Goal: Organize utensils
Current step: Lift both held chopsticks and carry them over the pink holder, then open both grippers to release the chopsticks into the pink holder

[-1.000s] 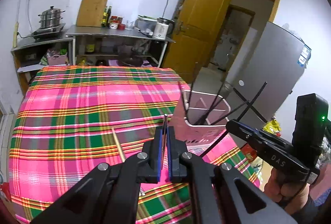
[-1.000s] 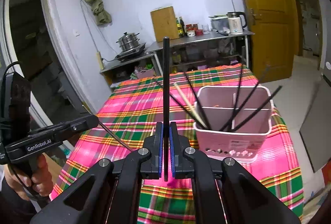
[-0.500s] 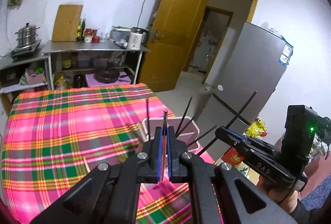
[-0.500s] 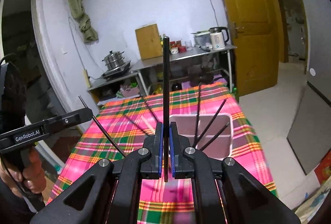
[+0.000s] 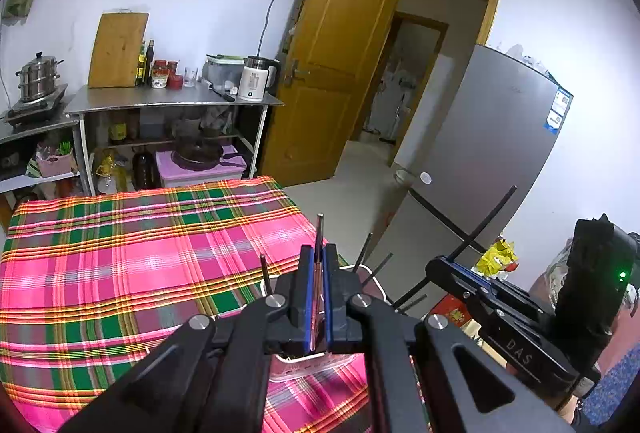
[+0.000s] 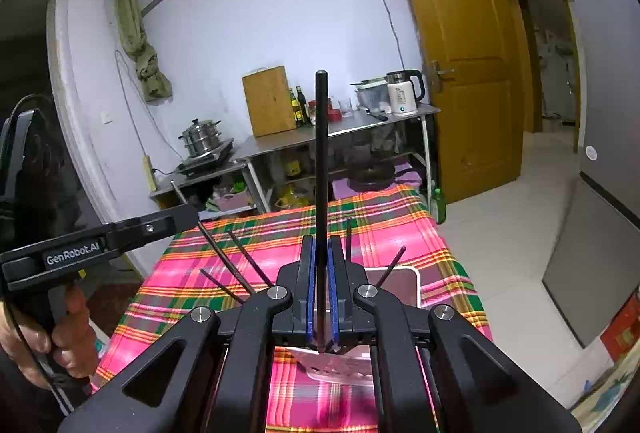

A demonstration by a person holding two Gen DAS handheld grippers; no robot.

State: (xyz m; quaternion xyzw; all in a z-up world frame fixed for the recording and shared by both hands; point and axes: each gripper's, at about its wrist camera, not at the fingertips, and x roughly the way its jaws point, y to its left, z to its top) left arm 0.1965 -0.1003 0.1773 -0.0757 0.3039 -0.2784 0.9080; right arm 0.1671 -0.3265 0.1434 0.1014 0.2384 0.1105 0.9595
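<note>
My left gripper (image 5: 318, 253) is shut on a thin reddish-brown chopstick (image 5: 319, 233) that stands up between its pads. It hangs over the pink utensil holder (image 5: 370, 275), which it mostly hides. Several black chopsticks (image 5: 366, 249) lean out of the holder. My right gripper (image 6: 321, 253) is shut on a long black chopstick (image 6: 321, 153) that points up, above the same holder (image 6: 402, 279). Each view shows the other gripper at its side: the right gripper (image 5: 436, 267) with its black stick (image 5: 486, 219), the left gripper (image 6: 188, 213) with its thin stick (image 6: 212, 239).
The table wears a pink and green plaid cloth (image 5: 140, 253). Behind it a metal shelf (image 5: 172, 103) carries a white kettle (image 5: 254, 81), a cutting board (image 5: 116, 51) and bottles, with a steamer pot (image 5: 36, 79) to its left. A yellow door (image 5: 340, 73) and a grey fridge (image 5: 480, 161) stand at the right.
Both grippers have risen and moved over the holder, each keeping its chopstick. The holder has slid from beside the left gripper to beneath it.
</note>
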